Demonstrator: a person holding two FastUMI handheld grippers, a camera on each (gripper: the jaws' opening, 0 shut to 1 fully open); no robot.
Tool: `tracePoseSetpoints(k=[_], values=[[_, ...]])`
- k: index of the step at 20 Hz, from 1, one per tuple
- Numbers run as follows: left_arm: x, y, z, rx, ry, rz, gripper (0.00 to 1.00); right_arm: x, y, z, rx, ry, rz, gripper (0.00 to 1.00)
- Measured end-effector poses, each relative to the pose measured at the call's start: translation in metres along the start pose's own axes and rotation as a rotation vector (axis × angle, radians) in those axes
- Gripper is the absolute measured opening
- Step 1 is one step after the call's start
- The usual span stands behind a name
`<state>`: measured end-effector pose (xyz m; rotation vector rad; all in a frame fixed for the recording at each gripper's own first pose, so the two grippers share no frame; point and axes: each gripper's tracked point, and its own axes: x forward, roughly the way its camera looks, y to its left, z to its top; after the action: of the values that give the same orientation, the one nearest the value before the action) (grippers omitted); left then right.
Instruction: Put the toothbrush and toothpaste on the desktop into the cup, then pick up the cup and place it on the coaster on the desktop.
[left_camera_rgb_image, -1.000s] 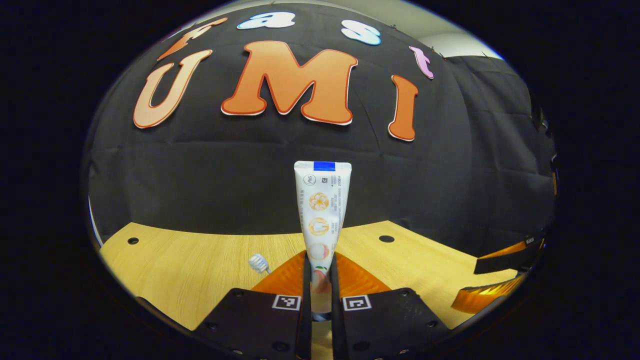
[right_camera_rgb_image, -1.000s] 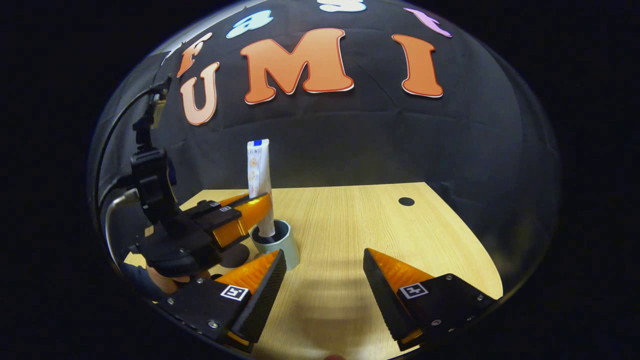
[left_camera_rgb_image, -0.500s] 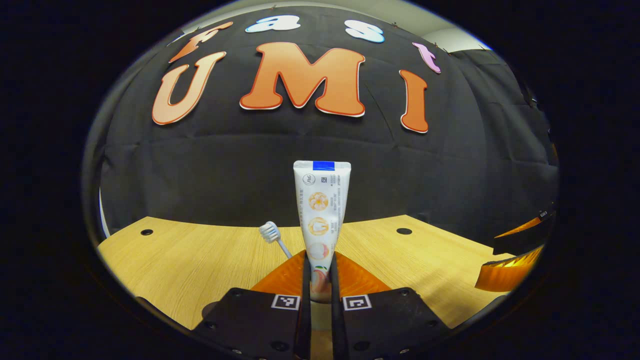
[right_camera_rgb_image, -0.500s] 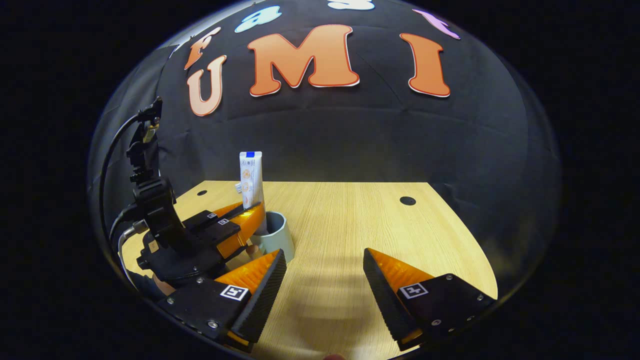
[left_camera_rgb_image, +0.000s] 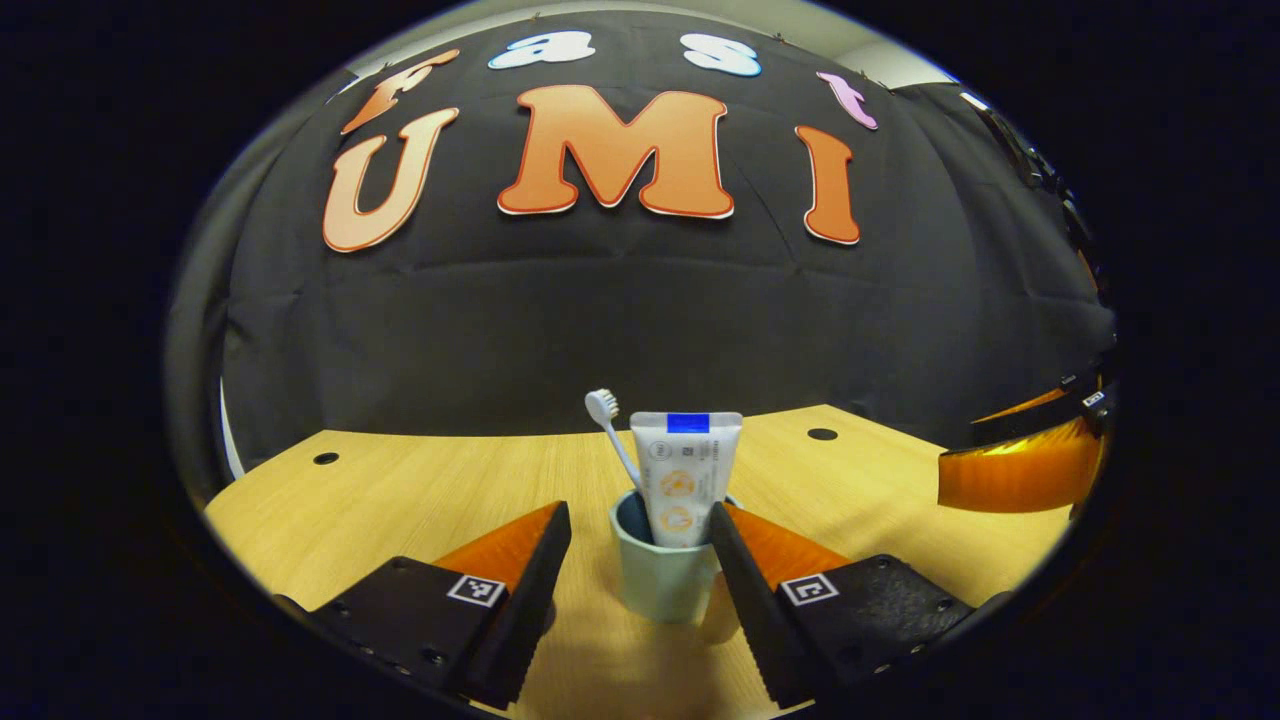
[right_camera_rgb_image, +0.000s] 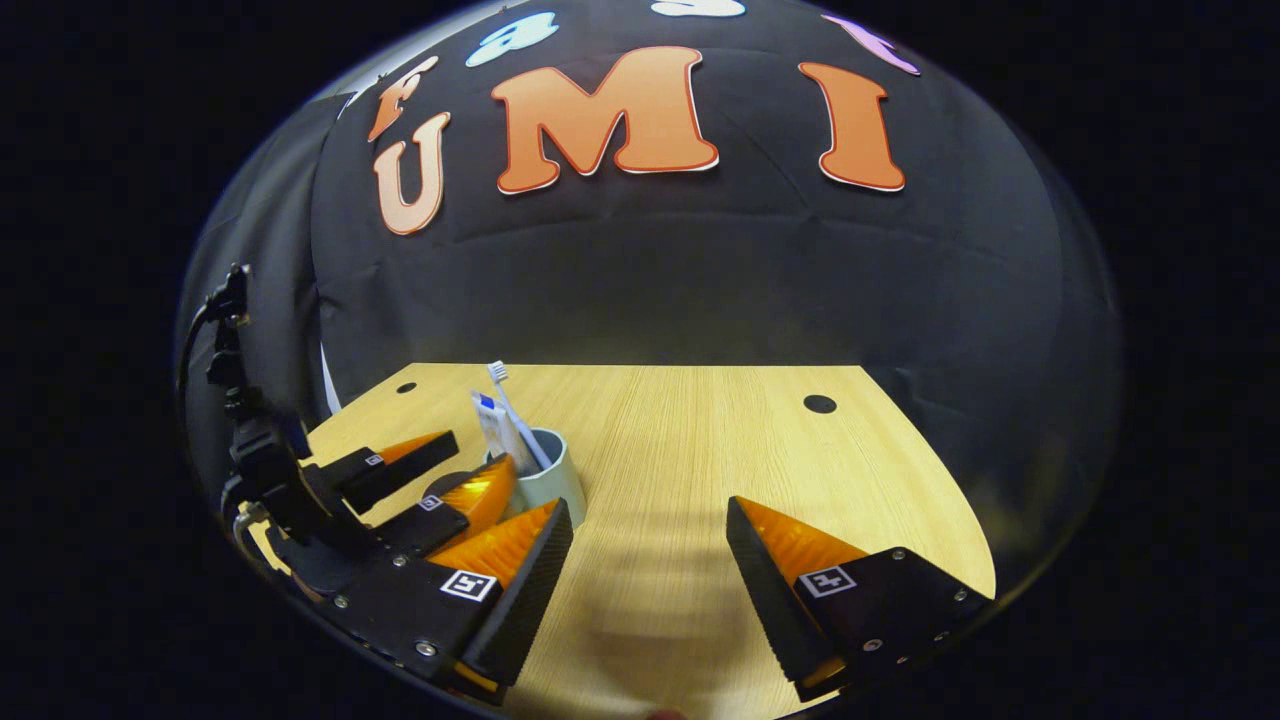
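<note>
Cup: on the worktop, toothpaste and toothbrush standing inside.
Left gripper: jaws wide, straddling the cup.
Right gripper: jaws wide, holding nothing; its view catches the left gripper from the side.

pale green cup, white toothpaste w/ blue band, white toothbrush, light wood-grain desktop

I work in a recording booth rather than a home: a black cloth wall hangs straight behind a bare light-wood desk with round cable holes near the wall, and a strip of pale room wall shows above the cloth.
</note>
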<state>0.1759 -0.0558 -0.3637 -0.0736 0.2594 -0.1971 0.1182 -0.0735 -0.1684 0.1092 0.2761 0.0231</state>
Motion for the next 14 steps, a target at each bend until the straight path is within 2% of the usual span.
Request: tracePoseSetpoints(k=[6, 10, 14], values=[[-0.035, 0.015, 0.005, 0.035, 0.04, -0.003, 0.88, 0.004, 0.001, 0.008, 0.003, 0.013, 0.013, 0.94], [-0.058, 0.03, 0.025, 0.031, 0.062, 0.009, 0.9, 0.009, 0.024, 0.012, -0.013, 0.041, 0.06, 0.94], [-0.08, 0.056, 0.048, 0.011, 0.069, 0.055, 0.94, 0.016, 0.055, 0.017, -0.033, 0.069, 0.115, 0.94]])
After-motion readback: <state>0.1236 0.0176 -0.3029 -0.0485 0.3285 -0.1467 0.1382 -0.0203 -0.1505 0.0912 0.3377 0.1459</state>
